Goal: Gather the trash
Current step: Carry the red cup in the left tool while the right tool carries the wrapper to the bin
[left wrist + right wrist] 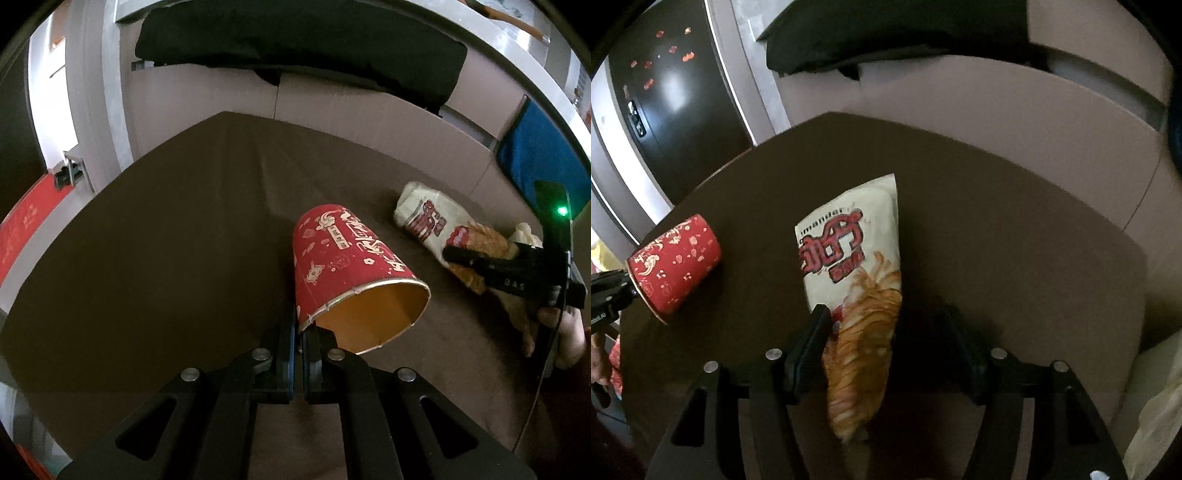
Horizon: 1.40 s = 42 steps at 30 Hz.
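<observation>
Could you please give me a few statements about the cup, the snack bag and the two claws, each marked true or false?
1. The left claw is shut on the rim of the red paper cup. True.
2. The cup stands upright on the brown table. False: it is tipped, its open mouth facing the left wrist camera.
3. The snack bag lies between the right claw fingers. True.
4. The right claw is pressed shut on the bag. False: one finger is beside the bag, the other stands clear.
5. The snack bag is blue. False: it is white with red lettering.
</observation>
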Available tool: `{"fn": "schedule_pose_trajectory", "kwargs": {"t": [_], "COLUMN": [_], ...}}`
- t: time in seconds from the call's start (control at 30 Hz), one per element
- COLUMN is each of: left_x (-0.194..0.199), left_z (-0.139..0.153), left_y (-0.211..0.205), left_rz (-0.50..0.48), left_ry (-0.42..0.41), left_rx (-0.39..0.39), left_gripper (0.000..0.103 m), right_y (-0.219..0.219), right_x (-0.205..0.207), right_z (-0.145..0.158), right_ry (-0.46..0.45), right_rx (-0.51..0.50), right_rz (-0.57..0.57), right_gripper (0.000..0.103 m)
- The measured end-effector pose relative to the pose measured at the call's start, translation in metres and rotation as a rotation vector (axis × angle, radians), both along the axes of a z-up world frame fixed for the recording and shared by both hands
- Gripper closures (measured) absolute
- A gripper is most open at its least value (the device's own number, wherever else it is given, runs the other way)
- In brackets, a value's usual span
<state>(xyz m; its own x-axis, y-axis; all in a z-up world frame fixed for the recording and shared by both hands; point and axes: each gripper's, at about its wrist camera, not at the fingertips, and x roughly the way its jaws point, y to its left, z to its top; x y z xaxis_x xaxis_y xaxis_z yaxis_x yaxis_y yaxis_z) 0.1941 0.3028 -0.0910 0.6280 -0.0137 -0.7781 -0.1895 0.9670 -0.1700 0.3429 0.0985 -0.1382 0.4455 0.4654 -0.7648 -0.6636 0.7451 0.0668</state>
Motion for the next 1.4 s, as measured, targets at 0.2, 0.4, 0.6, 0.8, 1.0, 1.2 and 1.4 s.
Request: {"fn": "schedule_pose_trajectory", "kwargs": {"t": [0.2, 0.4, 0.6, 0.8, 1.0, 1.2, 1.4], "left_x": [0.012, 0.018, 0.005, -0.013, -0.021, -0.018, -0.008], "left_z": [-0.006, 0.011, 0.078, 0.151, 0.190, 0.206, 0.201], "left_y": [-0.005, -0.023, -0.066, -0.126, -0.200, -0.270, -0.330], "left_rz": [-0.009, -0.032, -0.055, -0.106, -0.211, -0.338, -0.420], "left_ry": [-0.008, -0.099, -0.302, -0.493, -0.580, -0.614, -0.595], "left_rx": [-0.004, 0.077, 0.168, 0.210, 0.178, 0.132, 0.108], "left_gripper": [0.099, 0.101, 0.101, 0.101, 0.101, 0.101, 0.100], "right_y": [-0.002, -0.027, -0.059, -0.118, -0.191, -0.266, -0.314], "right_x": [-0.027, -0.050, -0.069, -0.100, -0.136, -0.164, -0.180], "right_z": [0.027, 0.061, 0.102, 0.151, 0.189, 0.210, 0.213], "right_ry": [-0.086, -0.144, -0.240, -0.379, -0.497, -0.570, -0.595], "right_rx": [0.017, 0.087, 0.140, 0.192, 0.232, 0.282, 0.272], "right_rz": [-0.011, -0.049, -0.112, -0.217, -0.345, -0.487, -0.581], "right_gripper": [0.088, 0.088, 0.088, 0.088, 0.088, 0.088, 0.088]}}
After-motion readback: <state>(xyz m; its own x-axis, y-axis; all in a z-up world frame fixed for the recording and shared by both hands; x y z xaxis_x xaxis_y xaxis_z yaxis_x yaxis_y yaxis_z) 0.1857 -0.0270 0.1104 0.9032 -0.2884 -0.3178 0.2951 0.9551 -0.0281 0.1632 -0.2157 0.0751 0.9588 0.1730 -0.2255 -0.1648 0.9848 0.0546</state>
